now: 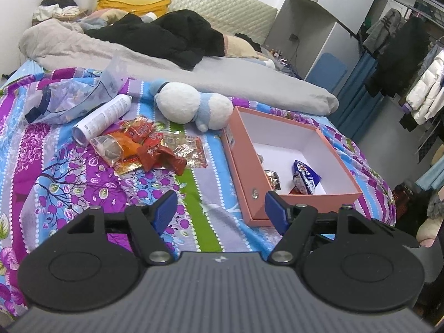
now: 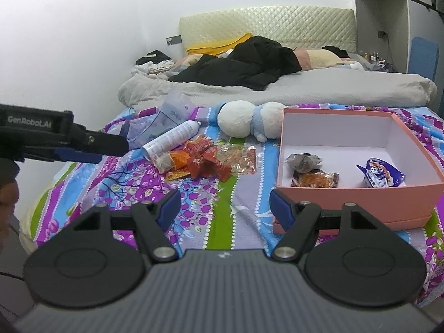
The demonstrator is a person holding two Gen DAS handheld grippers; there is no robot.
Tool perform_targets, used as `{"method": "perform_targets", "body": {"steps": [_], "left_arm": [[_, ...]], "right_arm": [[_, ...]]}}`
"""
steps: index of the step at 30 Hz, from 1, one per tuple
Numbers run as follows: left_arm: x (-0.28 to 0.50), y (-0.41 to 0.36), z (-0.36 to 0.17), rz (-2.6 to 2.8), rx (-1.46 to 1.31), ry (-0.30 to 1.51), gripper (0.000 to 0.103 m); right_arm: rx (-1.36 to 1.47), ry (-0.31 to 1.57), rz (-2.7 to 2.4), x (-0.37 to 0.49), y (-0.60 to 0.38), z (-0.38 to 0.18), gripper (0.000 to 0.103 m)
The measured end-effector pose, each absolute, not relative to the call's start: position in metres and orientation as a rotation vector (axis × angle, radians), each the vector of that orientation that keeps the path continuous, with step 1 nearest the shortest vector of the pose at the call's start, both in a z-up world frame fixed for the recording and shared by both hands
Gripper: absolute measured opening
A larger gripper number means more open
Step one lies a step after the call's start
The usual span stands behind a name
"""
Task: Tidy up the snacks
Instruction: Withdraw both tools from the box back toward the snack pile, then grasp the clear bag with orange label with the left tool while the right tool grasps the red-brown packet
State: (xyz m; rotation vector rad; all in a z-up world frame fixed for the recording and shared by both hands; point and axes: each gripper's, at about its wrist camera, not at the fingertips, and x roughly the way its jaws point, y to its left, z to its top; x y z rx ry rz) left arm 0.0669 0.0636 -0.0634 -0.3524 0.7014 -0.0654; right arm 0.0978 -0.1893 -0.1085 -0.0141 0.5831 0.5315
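Note:
A pile of snack packets (image 1: 147, 147) (image 2: 199, 158), red, orange and clear, lies on the patterned bedspread. To its right stands a pink box (image 1: 244, 163) (image 2: 360, 197) with white walls; inside are a blue packet (image 1: 306, 177) (image 2: 381, 176), an orange packet (image 2: 315, 180) and a crumpled silver one (image 2: 304, 162). My left gripper (image 1: 220, 208) is open and empty, hovering short of the pile, with its right finger by the box's near corner. It also shows side-on at the left edge of the right wrist view as the left gripper (image 2: 83, 145). My right gripper (image 2: 224, 208) is open and empty, between pile and box.
A white spray can (image 1: 102, 119) (image 2: 172, 138) and a clear plastic bag (image 1: 75, 97) (image 2: 172, 113) lie just behind the pile. A white and blue plush toy (image 1: 191, 105) (image 2: 247, 122) sits behind the box. Grey duvet and dark clothes fill the bed's far half; clothes racks stand right.

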Motion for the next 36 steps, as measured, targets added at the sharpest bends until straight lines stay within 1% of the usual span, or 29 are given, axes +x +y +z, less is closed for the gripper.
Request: {"method": "perform_targets", "body": {"steps": [12, 22, 30, 36], "left_arm": [[0.109, 0.093, -0.084, -0.041, -0.376, 0.740, 0.074], [0.155, 0.129, -0.119, 0.015, -0.437, 0.780, 0.074], [0.202, 0.173, -0.172, 0.080, -0.507, 0.840, 0.074], [0.244, 0.216, -0.218, 0.150, -0.530, 0.901, 0.074]], "right_arm": [[-0.032, 0.627, 0.544, 0.129, -0.162, -0.121, 0.073], [-0.075, 0.673, 0.570, 0.170, -0.132, -0.139, 0.073], [-0.118, 0.708, 0.608, 0.213, -0.100, -0.161, 0.072], [-0.182, 0.757, 0.634, 0.260, -0.063, -0.192, 0.072]]}}
